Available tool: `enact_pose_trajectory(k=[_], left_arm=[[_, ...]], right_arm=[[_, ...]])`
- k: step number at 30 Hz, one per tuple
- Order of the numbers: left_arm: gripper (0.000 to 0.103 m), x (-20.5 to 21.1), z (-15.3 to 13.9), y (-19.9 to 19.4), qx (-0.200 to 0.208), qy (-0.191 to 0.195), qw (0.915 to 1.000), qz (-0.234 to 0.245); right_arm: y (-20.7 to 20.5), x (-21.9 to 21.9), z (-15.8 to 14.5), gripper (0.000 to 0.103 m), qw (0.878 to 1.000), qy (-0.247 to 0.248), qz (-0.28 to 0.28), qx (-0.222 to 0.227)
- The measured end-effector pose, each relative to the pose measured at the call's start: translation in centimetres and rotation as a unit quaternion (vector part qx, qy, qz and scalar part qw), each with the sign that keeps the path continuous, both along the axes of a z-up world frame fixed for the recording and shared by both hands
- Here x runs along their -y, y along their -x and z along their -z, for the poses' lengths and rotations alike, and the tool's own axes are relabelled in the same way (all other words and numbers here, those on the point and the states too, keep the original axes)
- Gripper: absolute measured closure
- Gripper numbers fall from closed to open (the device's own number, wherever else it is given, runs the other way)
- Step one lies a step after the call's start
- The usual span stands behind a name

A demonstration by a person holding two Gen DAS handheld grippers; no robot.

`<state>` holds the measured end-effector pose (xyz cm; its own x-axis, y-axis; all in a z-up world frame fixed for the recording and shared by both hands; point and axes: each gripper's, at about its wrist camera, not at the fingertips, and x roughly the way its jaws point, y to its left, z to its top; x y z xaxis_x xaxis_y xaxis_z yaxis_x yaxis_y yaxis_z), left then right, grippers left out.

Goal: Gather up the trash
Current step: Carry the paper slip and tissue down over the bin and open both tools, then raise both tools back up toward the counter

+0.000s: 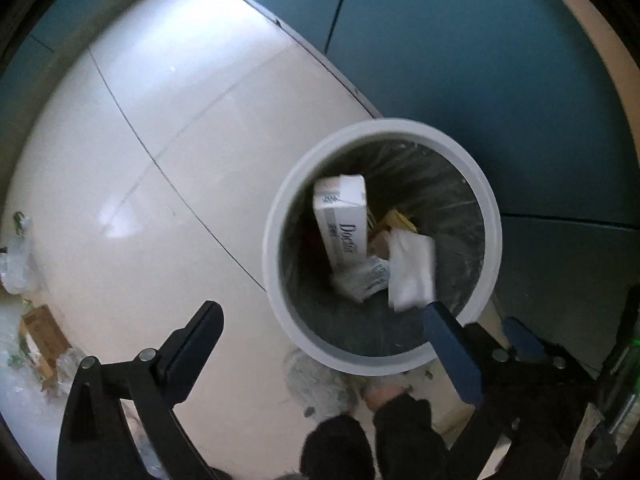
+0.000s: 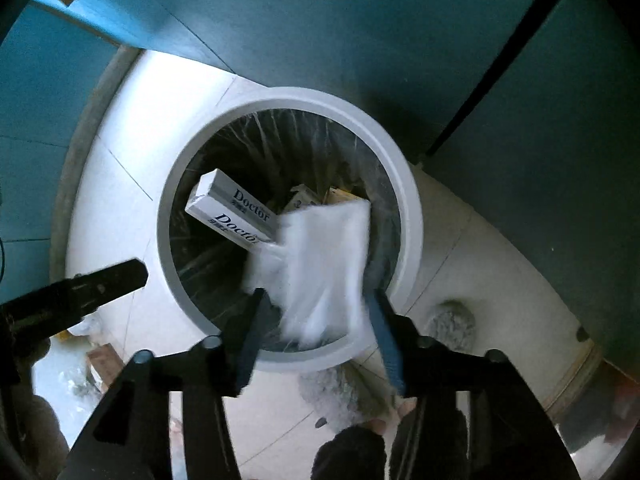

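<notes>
Both grippers hang over the white bin (image 2: 408, 216). Right gripper (image 2: 316, 316) stands released, a blurred white wrapper (image 2: 320, 256) loose between its jaws above the bin mouth; left gripper (image 1: 320, 320) gapes wide, gripping nothing. Inside lies a "Doctor" box (image 2: 236, 212).

A corner of a home, by the look of it — tiled floor and teal cabinets.

Glossy pale floor tiles (image 1: 160, 160) meet flat teal cabinet fronts (image 1: 480, 60) split by thin seams. A round grey waste bin (image 1: 276, 216) with a clear liner stands against them, holding a white "Doctor" box (image 2: 236, 212) and other packaging — more wrappers and a cardboard box (image 1: 42, 334) litter the floor. Fluffy grey slippers (image 2: 340, 396) show below.
</notes>
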<state>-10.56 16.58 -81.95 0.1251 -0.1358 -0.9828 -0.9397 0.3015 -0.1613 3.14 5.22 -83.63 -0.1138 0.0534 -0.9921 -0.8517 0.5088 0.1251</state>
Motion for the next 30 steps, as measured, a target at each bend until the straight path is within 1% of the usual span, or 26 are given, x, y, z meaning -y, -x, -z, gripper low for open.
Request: enact_pose_trajectory(k=[2, 3, 4, 5, 8, 9, 12, 16, 19, 21, 22, 25, 26, 29, 30], left_arm=[[0.001, 0.2, -1.1, 0.4, -0.020, -0.015, 0.9997, 0.003], [0.001, 0.4, -1.7, 0.6, -0.025, -0.022, 0.9994, 0.003], [0.001, 0.5, -2.5, 1.0, -0.027, -0.030, 0.9992, 0.002], [0.001, 0.8, -3.8, 1.6, -0.032, -0.043, 0.9986, -0.001], [0.001, 1.2, -7.1, 2.4, -0.051, -0.067, 0.9964, -0.001], [0.001, 1.3, -8.0, 2.7, -0.052, -0.072, 0.9961, -0.001], [0.001, 2.1, -12.1, 3.7, -0.054, -0.080, 0.9953, -0.008], [0.001, 3.4, -18.3, 4.4, -0.060, -0.089, 0.9940, -0.018], [0.001, 4.5, -22.6, 4.6, -0.059, -0.098, 0.9932, -0.021], [0.001, 5.4, -25.9, 4.8, -0.055, -0.102, 0.9930, -0.023], [0.001, 5.6, -27.1, 4.7, -0.055, -0.105, 0.9927, -0.023], [0.001, 6.8, -31.4, 4.7, -0.046, -0.116, 0.9919, -0.024], [0.001, 7.1, -33.2, 4.9, -0.042, -0.120, 0.9915, -0.025], [0.001, 8.1, -36.9, 5.0, -0.038, -0.129, 0.9906, -0.024], [0.001, 8.3, -37.6, 4.9, -0.035, -0.132, 0.9903, -0.024]], right_arm=[[-0.1, -0.1, -0.2, 0.018, 1.000, -0.001, -0.010, 0.003], [0.0, 0.0, -0.6, 0.012, 1.000, -0.001, -0.014, 0.004], [0.1, -0.1, -1.0, 0.004, 1.000, 0.001, -0.017, 0.006], [0.2, -0.1, -1.6, 0.002, 1.000, 0.002, -0.021, 0.011], [0.5, -0.1, -4.2, 0.001, 0.999, 0.002, -0.032, 0.027], [0.6, 0.0, -5.3, 0.001, 0.999, 0.002, -0.036, 0.032], [1.2, 0.0, -8.1, 0.000, 0.998, 0.002, -0.046, 0.052], [1.5, 0.8, -13.5, 0.000, 0.996, 0.005, -0.056, 0.063], [1.6, 1.7, -18.4, 0.000, 0.996, 0.004, -0.060, 0.068], [1.8, 2.4, -22.0, 0.000, 0.995, 0.005, -0.067, 0.079], [1.7, 2.8, -24.3, 0.000, 0.994, 0.002, -0.068, 0.081], [1.7, 3.9, -29.6, 0.000, 0.993, -0.005, -0.074, 0.088], [1.6, 4.4, -31.7, 0.000, 0.994, -0.009, -0.072, 0.086], [1.6, 5.3, -37.6, 0.000, 0.993, -0.027, -0.073, 0.086], [1.7, 5.5, -39.4, 0.000, 0.993, -0.034, -0.075, 0.088]])
